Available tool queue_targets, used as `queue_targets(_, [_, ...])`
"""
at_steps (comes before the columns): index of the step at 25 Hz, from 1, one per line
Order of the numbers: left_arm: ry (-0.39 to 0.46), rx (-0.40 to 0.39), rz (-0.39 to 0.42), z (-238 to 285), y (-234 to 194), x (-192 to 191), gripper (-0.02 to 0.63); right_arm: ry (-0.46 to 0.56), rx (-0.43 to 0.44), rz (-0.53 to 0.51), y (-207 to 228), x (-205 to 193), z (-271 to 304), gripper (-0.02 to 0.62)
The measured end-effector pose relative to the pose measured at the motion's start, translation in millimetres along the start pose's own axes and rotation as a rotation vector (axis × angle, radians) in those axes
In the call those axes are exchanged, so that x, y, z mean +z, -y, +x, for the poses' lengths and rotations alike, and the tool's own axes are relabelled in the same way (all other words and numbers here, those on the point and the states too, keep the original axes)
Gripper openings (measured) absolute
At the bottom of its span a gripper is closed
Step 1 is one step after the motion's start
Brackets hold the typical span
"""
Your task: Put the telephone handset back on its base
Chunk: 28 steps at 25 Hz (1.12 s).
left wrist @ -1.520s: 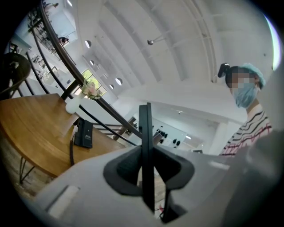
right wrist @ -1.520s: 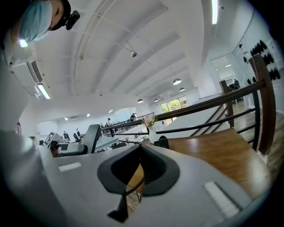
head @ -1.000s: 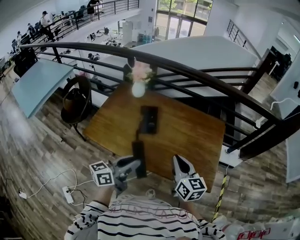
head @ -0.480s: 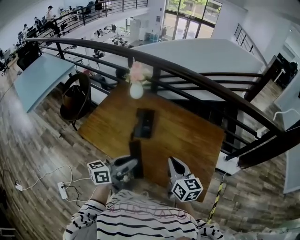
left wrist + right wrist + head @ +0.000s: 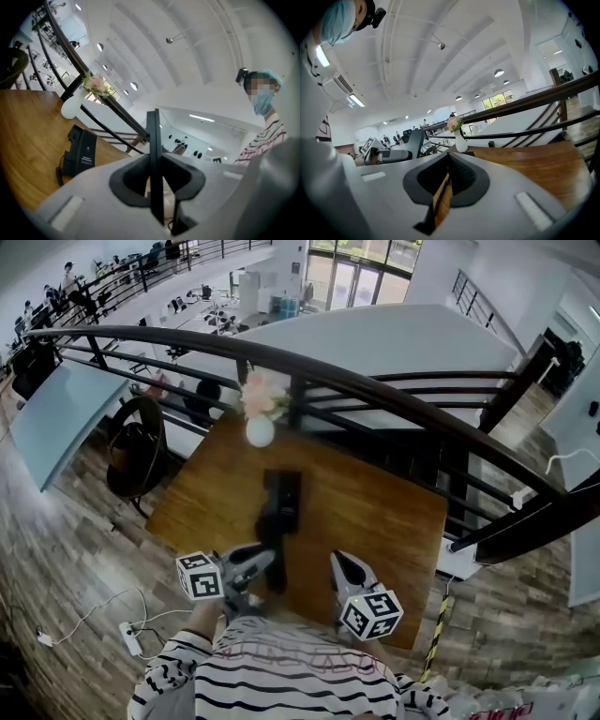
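The black telephone handset (image 5: 273, 549) stands edge-on between the jaws of my left gripper (image 5: 265, 565), which is shut on it above the near part of the wooden table (image 5: 375, 512). In the left gripper view the handset (image 5: 153, 140) rises as a thin black slab from between the pads. The black base (image 5: 281, 495) lies flat at the table's middle, just beyond the handset's far end; the base (image 5: 80, 152) shows at left with its coiled cord (image 5: 58, 173). My right gripper (image 5: 343, 564) hovers beside it at the near edge, jaws shut with nothing in them (image 5: 447, 180).
A white vase with pink flowers (image 5: 260, 427) stands at the table's far edge, against a dark curved railing (image 5: 394, 395). A black chair (image 5: 136, 451) is left of the table. A power strip and cables (image 5: 127, 638) lie on the wood floor at near left.
My left gripper has carried the handset a little forward, so its far end now sits closer to the base. The right gripper stays beside it, still shut.
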<state>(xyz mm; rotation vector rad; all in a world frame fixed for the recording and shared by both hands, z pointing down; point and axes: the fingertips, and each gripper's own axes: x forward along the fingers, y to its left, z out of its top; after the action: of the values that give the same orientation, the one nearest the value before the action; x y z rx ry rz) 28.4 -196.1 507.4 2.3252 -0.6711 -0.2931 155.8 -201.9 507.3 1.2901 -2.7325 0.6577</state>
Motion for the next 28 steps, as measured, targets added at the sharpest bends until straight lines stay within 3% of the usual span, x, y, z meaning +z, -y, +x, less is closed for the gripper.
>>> queue_targets(11, [-0.116,-0.054,-0.016,27.4,-98.7,55.5,0.075,-0.008,-0.076,0.030,16.3,19.2,83.0,0.000])
queue_targets(28, [-0.226,-0.079,-0.099,43.1,-222.2,64.7,0.077,-0.057,-0.128,0.038,22.0,17.6,160.0,0.000])
